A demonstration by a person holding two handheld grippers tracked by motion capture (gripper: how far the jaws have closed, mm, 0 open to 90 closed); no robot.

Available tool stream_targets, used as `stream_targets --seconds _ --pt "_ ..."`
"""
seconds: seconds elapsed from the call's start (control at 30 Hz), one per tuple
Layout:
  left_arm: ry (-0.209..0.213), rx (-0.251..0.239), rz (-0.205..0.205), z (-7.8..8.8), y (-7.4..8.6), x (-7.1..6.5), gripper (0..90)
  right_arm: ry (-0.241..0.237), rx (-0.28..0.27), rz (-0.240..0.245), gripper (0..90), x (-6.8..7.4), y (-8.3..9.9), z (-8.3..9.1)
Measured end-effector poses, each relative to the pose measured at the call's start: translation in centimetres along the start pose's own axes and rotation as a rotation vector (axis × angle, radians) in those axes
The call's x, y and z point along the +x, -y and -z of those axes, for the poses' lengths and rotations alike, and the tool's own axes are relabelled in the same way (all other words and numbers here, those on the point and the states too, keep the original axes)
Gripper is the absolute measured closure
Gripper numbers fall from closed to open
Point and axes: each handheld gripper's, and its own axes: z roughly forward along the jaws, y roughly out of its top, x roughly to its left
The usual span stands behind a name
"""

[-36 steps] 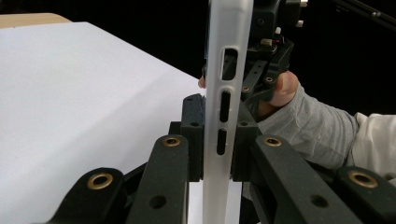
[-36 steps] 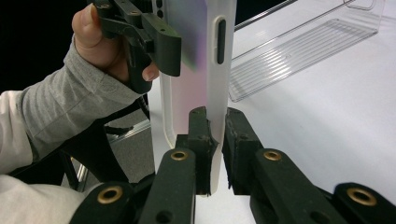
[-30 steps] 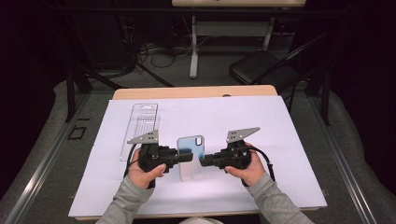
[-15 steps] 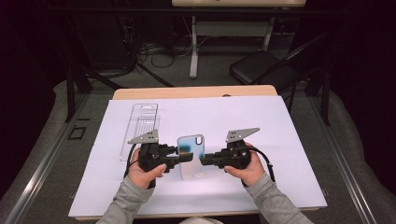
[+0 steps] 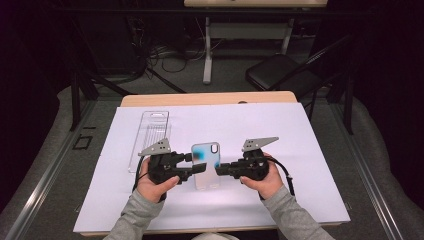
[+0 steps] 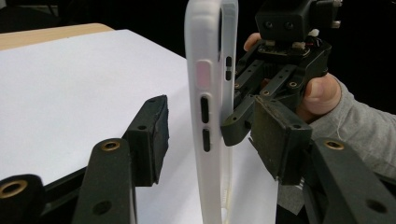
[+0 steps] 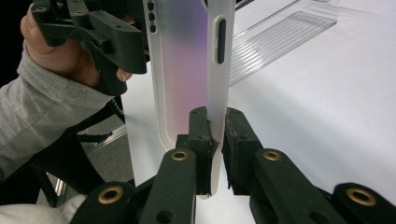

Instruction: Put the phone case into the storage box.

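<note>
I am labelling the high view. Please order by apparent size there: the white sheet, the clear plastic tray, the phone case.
1. white sheet
2. clear plastic tray
3. phone case
The tray and case look close in size; the case is held up nearer the camera, so their order is unsure.

Both forearms come in low, hands level, grippers pointing inward at each other. Left gripper (image 5: 192, 166): jaws apart, just been opening, pads clear of the phone case (image 5: 205, 165) that stands btwn them. Right gripper (image 5: 221, 170): jaws pinched tight on the case's edge, holding it upright. Right hand (image 5: 262, 179) wraps its gripper body from below; left hand (image 5: 152, 182) same.
</note>
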Motion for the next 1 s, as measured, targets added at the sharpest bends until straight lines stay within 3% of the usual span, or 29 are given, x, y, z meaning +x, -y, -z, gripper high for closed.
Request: stream_targets --seconds 0.27,0.33,0.77,1.0 --pt "-0.068 -0.004 -0.02 0.4 -0.2 -0.1 44.9 0.046 -0.012 -0.009 83.1 0.0 0.0 0.2" --pt "-0.096 -0.008 -0.023 0.5 -0.2 -0.2 44.6 0.08 -0.026 -0.009 83.1 0.1 0.0 0.3" --pt "-0.235 -0.044 -0.062 1.0 -0.4 -0.7 43.8 0.191 -0.068 0.011 83.1 0.7 0.4 -0.2" --pt "-0.267 -0.048 -0.065 0.9 -0.4 -1.0 44.2 0.222 -0.064 0.003 83.1 0.8 0.7 -0.6"
